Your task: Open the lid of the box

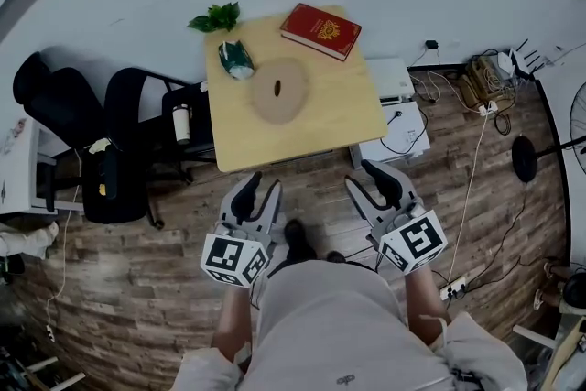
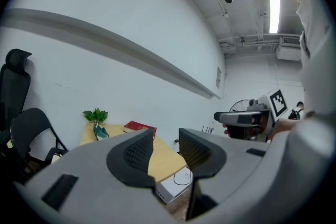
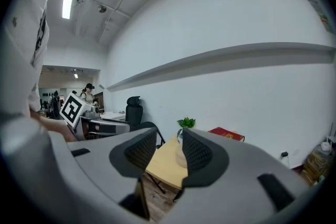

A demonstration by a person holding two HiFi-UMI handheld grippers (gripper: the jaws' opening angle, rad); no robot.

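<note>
Step in hand: approach, not started. The person stands back from the worktop [image 1: 341,110] with both grippers held low at the waist. Left gripper [image 1: 260,193]: fingers [image 2: 137,153] apart, nothing between them. Right gripper [image 1: 367,182]: fingers [image 3: 197,153] apart too, empty.

The task's thing is most likely the red box [image 1: 320,30]. It lies flat at the worktop's far right corner, well apart from both grippers, lid shut.

Next move, as a judgement: step in and reach across the worktop. One gripper steadies the base while the other catches the lid's edge and lifts. I can't tell which side carries a hinge or seam.

Materials:
- Red box: flat, book-shaped, rigid-looking, with a gold emblem on top. It probably slides if pushed unbraced.
- Worktop: light wood, smooth, square.
- Round tan piece [image 1: 279,90] at the centre: low and oval with a dark slot, matte.
- Green-and-white packet [image 1: 236,59]: crinkled and soft.
- Leafy plant [image 1: 217,16] at the far left edge.
- Floor [image 1: 174,224]: wood planks.
- Black office chairs [image 1: 110,142] stand to the left.
</note>
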